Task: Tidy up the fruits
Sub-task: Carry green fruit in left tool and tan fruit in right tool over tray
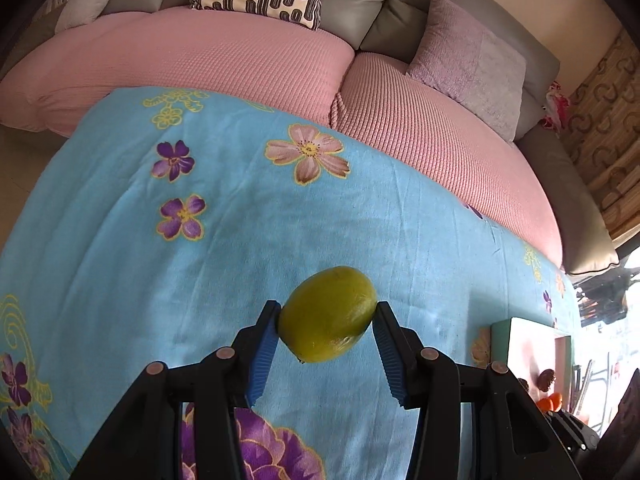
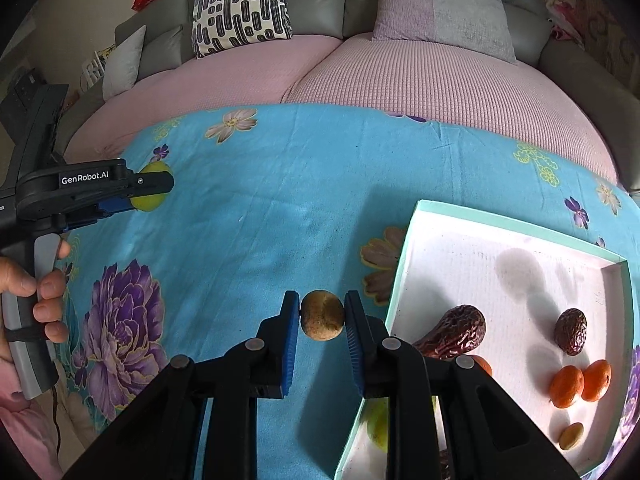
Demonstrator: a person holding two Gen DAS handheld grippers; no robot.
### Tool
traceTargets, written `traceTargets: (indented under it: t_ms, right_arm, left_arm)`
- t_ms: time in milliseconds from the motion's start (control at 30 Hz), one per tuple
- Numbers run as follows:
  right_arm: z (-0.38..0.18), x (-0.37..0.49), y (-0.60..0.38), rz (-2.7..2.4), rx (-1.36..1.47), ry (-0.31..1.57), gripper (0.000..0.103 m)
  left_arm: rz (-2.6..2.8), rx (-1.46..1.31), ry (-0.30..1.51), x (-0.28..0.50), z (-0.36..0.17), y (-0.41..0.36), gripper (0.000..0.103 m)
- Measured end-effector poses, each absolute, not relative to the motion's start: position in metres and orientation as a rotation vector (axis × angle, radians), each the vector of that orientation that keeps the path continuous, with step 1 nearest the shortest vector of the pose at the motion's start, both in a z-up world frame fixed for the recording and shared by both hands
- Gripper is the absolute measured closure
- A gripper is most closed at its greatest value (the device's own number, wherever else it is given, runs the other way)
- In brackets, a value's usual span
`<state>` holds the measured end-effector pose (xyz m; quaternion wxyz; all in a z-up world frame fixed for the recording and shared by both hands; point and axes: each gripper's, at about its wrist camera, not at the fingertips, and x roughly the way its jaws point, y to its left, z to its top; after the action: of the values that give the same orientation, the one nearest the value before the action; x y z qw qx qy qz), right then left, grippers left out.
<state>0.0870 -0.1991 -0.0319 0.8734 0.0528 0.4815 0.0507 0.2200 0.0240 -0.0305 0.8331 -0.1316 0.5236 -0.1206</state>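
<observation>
My left gripper (image 1: 327,318) is shut on a yellow-green lemon (image 1: 328,314), held above the blue flowered cloth (image 1: 200,260). From the right wrist view the same left gripper (image 2: 150,192) shows at the far left with the lemon (image 2: 154,186) in it. My right gripper (image 2: 322,316) is shut on a small round brown fruit (image 2: 322,315), just left of a white tray (image 2: 520,232) with a mint rim. In the tray lie two wrinkled dark red fruits (image 2: 454,330), two small orange fruits (image 2: 580,382), a small tan one (image 2: 571,436) and a green one (image 2: 378,426) half hidden under my gripper.
A person's hand (image 2: 40,300) grips the left tool's handle. Behind the cloth-covered table stands a sofa with pink covers (image 2: 400,80), a patterned cushion (image 2: 240,8) and a lilac cushion (image 2: 440,4). The tray (image 1: 532,340) shows at the right edge of the left wrist view.
</observation>
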Motion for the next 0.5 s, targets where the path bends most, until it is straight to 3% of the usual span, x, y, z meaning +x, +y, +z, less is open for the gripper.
traceTargets:
  t_ms: [500]
  right_arm:
    - [-0.017, 0.038, -0.214, 0.060, 0.163, 0.937, 0.079]
  left_arm:
    - [-0.268, -0.309, 1.052, 0.141, -0.021, -0.001, 0.053]
